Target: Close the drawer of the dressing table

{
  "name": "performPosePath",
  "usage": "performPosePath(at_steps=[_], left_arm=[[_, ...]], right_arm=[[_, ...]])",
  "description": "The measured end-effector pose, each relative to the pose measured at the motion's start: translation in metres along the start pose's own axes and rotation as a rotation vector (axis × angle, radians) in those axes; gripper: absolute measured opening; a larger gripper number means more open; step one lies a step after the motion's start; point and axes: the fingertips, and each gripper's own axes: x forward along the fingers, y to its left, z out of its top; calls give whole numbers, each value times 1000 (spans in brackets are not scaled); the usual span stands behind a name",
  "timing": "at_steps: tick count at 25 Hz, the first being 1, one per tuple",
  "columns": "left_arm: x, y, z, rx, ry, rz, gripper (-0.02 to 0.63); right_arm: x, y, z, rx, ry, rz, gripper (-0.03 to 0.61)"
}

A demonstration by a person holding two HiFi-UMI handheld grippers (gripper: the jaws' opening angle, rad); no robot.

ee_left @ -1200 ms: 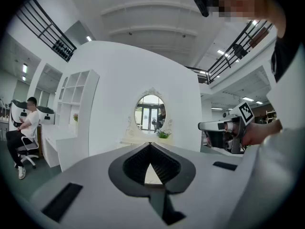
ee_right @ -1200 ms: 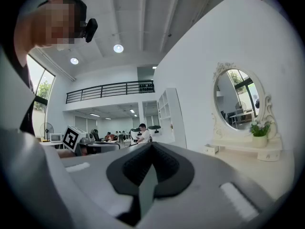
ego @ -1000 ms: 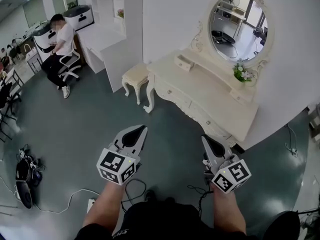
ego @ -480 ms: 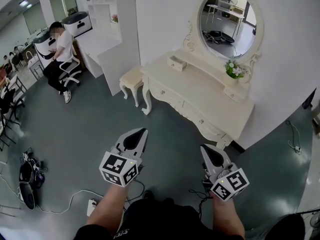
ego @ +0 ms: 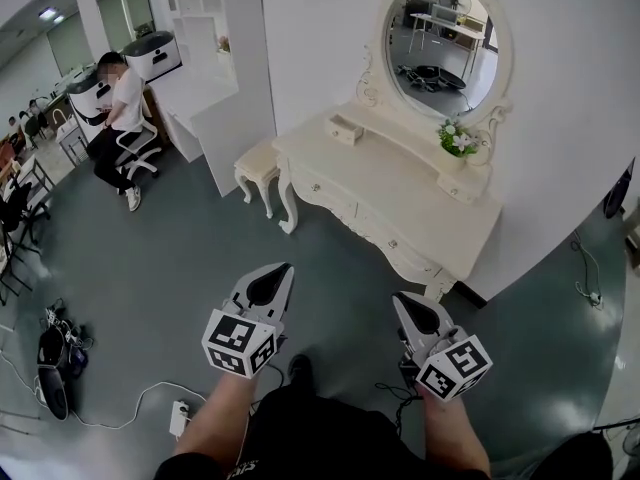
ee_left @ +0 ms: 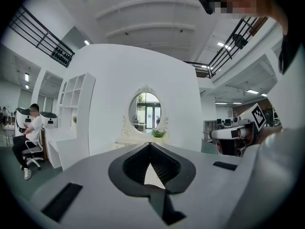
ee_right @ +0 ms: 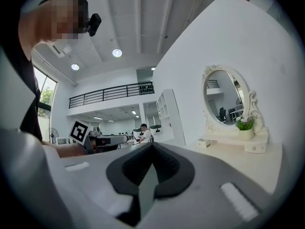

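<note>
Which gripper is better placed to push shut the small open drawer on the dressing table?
Probably the left gripper: the drawer sits at the left end of the dressing table, roughly ahead of that gripper; the right gripper is further across. Both are shut, empty.

one dressing table (ego: 400, 193), one stool (ego: 257, 162), one mirror (ego: 440, 30)

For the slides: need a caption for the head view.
Left hand-held gripper and right hand-held gripper, both shut, face the dressing table; its small top drawer stands open.
</note>
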Motion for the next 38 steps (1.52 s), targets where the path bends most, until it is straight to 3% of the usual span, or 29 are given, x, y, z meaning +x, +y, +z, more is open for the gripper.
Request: performPosePath(at_steps=[13, 26, 38], left_arm=[[45, 36, -2, -23, 20, -10, 5], [108, 134, -9, -53, 59, -18, 5], [122, 217, -4, -92, 22, -38, 5]], right_arm=[[48, -39, 5, 2, 25, 0, 11], [168, -68, -3, 7, 88, 26, 11], [264, -55, 7, -27, 116, 42, 11]])
